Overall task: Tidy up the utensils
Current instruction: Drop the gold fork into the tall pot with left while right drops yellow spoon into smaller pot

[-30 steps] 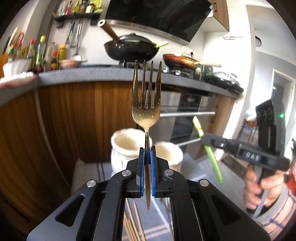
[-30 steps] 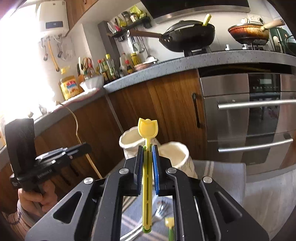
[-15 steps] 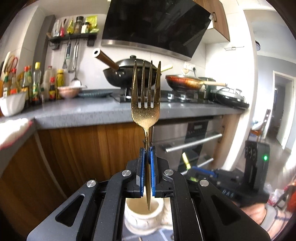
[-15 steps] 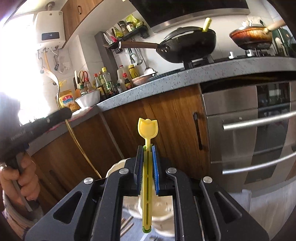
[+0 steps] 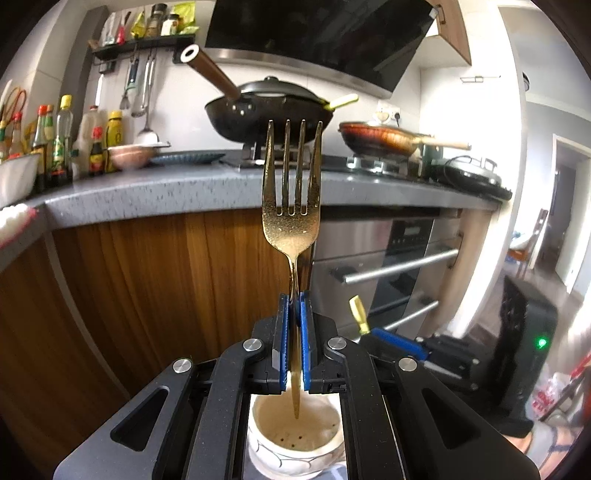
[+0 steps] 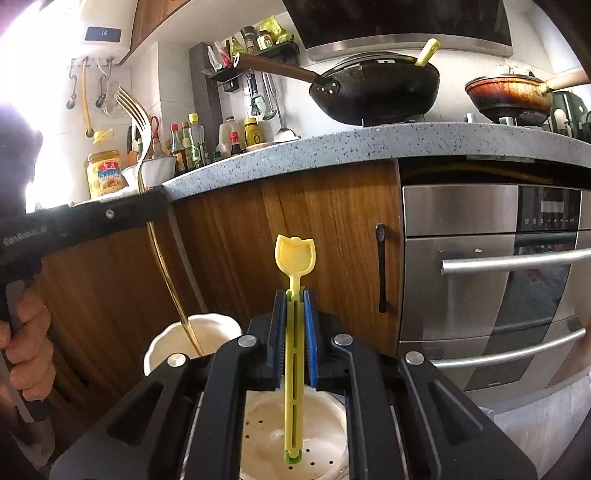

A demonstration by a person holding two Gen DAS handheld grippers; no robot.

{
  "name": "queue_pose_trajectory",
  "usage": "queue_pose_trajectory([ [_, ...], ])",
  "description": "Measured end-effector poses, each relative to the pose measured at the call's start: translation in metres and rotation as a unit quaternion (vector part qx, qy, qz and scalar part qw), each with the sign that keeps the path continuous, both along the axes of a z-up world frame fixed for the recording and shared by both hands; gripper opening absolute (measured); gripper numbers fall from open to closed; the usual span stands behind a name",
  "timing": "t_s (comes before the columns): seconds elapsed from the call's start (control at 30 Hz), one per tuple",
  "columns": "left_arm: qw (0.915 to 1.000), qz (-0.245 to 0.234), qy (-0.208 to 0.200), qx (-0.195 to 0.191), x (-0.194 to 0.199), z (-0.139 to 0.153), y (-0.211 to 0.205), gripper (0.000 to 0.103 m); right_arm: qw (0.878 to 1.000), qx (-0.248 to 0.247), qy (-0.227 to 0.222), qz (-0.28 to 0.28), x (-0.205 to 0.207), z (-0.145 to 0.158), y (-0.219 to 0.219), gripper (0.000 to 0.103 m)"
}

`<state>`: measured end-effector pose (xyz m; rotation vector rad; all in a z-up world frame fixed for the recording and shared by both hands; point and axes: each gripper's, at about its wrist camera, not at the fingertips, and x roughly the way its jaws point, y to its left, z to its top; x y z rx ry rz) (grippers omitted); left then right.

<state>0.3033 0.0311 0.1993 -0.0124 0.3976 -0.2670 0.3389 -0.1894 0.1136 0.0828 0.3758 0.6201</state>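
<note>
Right view only: two white holders [image 6: 192, 334], [image 6: 295, 424].
Fork [image 5: 291, 206]: upright, tines up, clamped in left claw [image 5: 294, 306].
Yellow clip [image 6: 294, 332]: upright, clamped in right claw [image 6: 294, 306].

You've got little to read here. In your right wrist view, the side of the left gripper's black body [image 6: 92, 221] carries pale lettering [image 6: 24, 232], roughly "GenRobot.AI", though the letters are soft. Up at the top left, the white water heater [image 6: 101, 35] shows a small dark display [image 6: 102, 34] with what looks like "16". The yellow jar [image 6: 104, 173] at the left end of the counter [image 6: 332, 144] has a red and blue label, too small to read. The bottle labels and oven panel marks stay illegible in both views.
</note>
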Motion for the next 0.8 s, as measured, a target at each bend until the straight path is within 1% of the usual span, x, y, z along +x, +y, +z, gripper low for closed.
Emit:
queue_pose_trajectory([
  [0.3, 0.9996, 0.006, 0.027, -0.005, -0.003, -0.032, 0.007, 0.006, 1.000, -0.022, 0.017, 0.000, -0.015, -0.021, -0.010, 0.010],
  [0.47, 0.9991, 0.008, 0.039, -0.010, -0.005, -0.044, 0.011, 0.006, 0.999, -0.032, 0.020, -0.001, -0.027, -0.025, -0.014, 0.010],
  [0.8, 0.9979, -0.001, 0.064, 0.003, -0.001, -0.060, 0.003, 0.006, 0.995, -0.093, 0.027, -0.003, -0.032, -0.023, -0.002, 0.010],
])
